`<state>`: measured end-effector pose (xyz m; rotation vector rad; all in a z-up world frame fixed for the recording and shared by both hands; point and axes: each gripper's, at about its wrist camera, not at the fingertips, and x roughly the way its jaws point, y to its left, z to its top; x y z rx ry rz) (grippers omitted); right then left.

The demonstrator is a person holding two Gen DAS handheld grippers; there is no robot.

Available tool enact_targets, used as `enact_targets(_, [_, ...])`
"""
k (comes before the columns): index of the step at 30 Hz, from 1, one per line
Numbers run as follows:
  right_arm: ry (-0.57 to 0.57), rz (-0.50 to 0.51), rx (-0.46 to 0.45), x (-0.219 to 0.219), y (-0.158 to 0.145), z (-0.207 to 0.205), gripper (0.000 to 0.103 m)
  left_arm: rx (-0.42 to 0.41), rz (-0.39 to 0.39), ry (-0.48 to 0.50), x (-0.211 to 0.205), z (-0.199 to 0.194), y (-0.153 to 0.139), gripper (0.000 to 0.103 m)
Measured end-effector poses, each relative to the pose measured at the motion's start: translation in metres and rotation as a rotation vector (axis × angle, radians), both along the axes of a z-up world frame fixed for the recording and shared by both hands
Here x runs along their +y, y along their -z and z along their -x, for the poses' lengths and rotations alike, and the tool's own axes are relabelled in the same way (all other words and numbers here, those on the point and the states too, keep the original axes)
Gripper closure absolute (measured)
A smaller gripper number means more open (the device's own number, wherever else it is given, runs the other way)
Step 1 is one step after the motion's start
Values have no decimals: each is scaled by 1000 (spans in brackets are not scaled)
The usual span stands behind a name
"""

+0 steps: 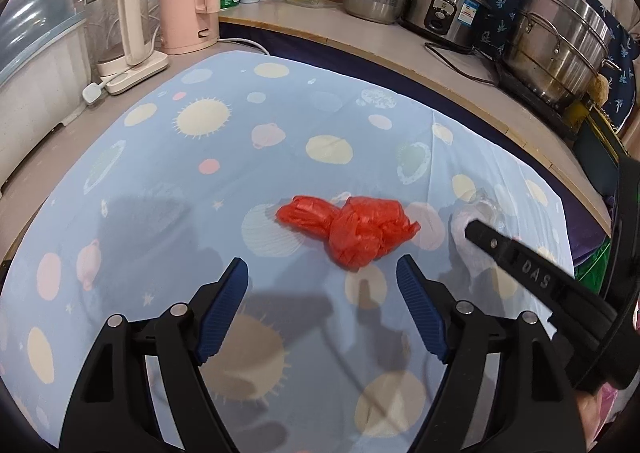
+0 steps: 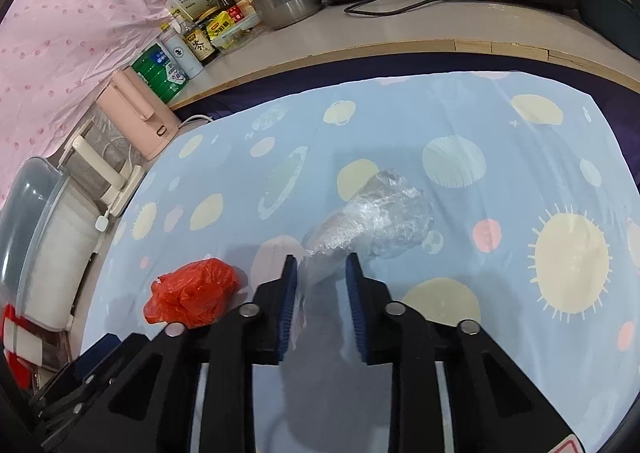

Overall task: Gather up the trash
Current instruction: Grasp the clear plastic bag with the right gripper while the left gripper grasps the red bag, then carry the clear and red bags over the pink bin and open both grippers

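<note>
While the right tool (image 2: pixel 321 267) clamps the clear wrapper's (image 2: pixel 384 217) near end, the red bag (image 1: pixel 352 229) lies just ahead of the left tool (image 1: pixel 322 273), jaws apart, its length running crosswise.

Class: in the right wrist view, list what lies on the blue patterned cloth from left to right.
Red plastic bag → clear crumpled plastic bag, its near end between the pads of the right claw.

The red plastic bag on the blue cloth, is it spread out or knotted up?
Knotted up: the red plastic bag is bunched into a tight wad with a twisted knot at its middle.
</note>
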<state>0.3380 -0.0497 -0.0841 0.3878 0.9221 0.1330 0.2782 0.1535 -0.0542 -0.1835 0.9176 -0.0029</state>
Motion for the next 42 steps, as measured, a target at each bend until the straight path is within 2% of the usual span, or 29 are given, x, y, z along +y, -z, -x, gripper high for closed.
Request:
enact_targets(2, [1,2,-1,-4,2,4,97,-3,4,8,-2,-8,4,30])
enact_targets(8, [1,5,-11,-18,-2,27,98,-2,17,28,-6,-28,17,32])
enact_targets(10, [2,-3,-11,-24,-4,35,98,9,26,48,-9,-32,21,50])
enact_targets(11, [3,-5,-11,-27,-5,40,98,20,31,56,-10,-33,23,55])
enact_targets(13, [6,-8,-12,-32,-7,48,98,36,38,76,-14,-34,26,75])
enact_targets(16, [14,-16,-14,-38,-10,60,98,49,29,87,-19,-33,29,92])
enact_targets(19, [13,-13,-22,-43,-17,72,98,42,46,93,-21,-23,23,94])
enact_targets(24, [4,2,-55,-51,-34,100,98,6,42,125,-32,5,-1,95])
enact_targets(32, [21,8,-120,-73,-67,158,98,-53,22,195,-69,68,-45,95])
enact_targets(42, [106,1,-155,-129,-84,233,98,-59,19,301,-130,138,-58,95])
